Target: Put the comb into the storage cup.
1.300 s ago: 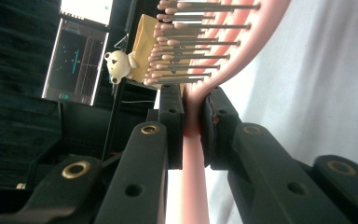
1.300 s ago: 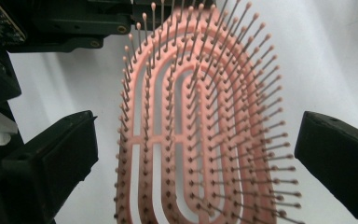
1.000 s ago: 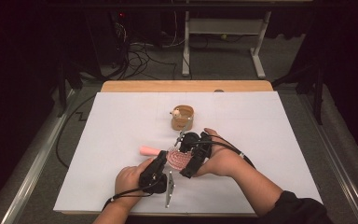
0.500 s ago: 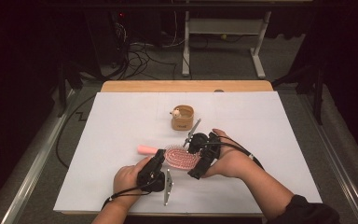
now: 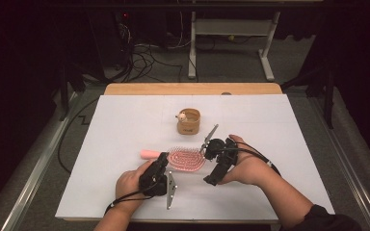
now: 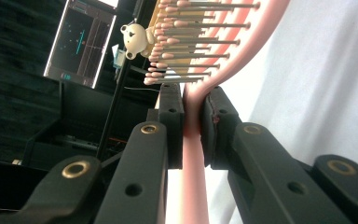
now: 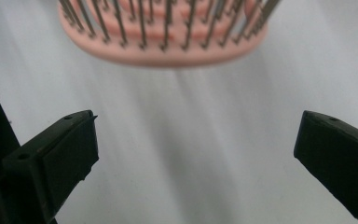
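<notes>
Holding: my left gripper point(image 5: 160, 162) stays clenched on the neck of the pink bristled plastic hairbrush point(image 5: 185, 159), head raised just off the white table sheet point(image 5: 125, 125).
Right gripper point(image 5: 215, 163): jaws wide apart, grasping nothing.
Advice: keep brush steady; approach bristles squarely.
Change: right gripper has drawn back from the brush head.

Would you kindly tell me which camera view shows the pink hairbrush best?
The high view: the whole hairbrush lies there, handle to bristles. The left gripper view shows its neck clamped between that tool's jaws; the right gripper view shows its blurred head edge.
</notes>
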The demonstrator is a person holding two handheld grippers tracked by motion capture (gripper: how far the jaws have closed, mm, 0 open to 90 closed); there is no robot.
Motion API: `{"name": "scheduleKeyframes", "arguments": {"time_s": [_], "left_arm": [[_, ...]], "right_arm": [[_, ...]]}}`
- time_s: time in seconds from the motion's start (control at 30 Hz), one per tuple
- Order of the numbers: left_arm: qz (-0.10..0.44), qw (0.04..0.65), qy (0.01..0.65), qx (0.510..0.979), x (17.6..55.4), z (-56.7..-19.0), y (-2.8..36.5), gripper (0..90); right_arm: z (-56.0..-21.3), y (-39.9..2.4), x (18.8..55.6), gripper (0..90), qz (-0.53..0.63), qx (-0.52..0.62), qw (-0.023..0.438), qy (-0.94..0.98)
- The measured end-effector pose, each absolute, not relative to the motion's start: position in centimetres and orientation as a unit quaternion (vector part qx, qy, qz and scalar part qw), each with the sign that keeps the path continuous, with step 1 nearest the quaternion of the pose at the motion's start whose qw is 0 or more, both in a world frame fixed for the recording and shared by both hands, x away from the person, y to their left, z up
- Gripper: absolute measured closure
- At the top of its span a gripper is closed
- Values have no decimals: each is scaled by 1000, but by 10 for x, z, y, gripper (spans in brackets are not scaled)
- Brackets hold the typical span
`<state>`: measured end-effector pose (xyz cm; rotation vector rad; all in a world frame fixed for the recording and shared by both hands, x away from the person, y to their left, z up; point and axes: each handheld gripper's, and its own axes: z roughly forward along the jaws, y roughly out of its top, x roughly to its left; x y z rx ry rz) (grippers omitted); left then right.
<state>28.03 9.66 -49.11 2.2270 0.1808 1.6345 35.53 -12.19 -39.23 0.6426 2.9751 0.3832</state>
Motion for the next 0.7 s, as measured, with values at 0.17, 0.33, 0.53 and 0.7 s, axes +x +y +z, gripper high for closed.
{"name": "scheduleKeyframes", "arguments": {"time_s": [0.17,0.33,0.53,0.7], "left_arm": [[580,182,65,791,280,-491,97,807],[579,190,72,790,281,-491,97,806],[574,200,84,790,281,-487,99,807],[570,209,93,789,281,-486,100,807]], "right_arm": [[-396,-132,357,4,121,223,38,967],[-397,-141,358,8,127,230,42,964],[-400,-151,359,9,129,240,50,961],[-405,-157,359,10,121,243,57,961]]}}
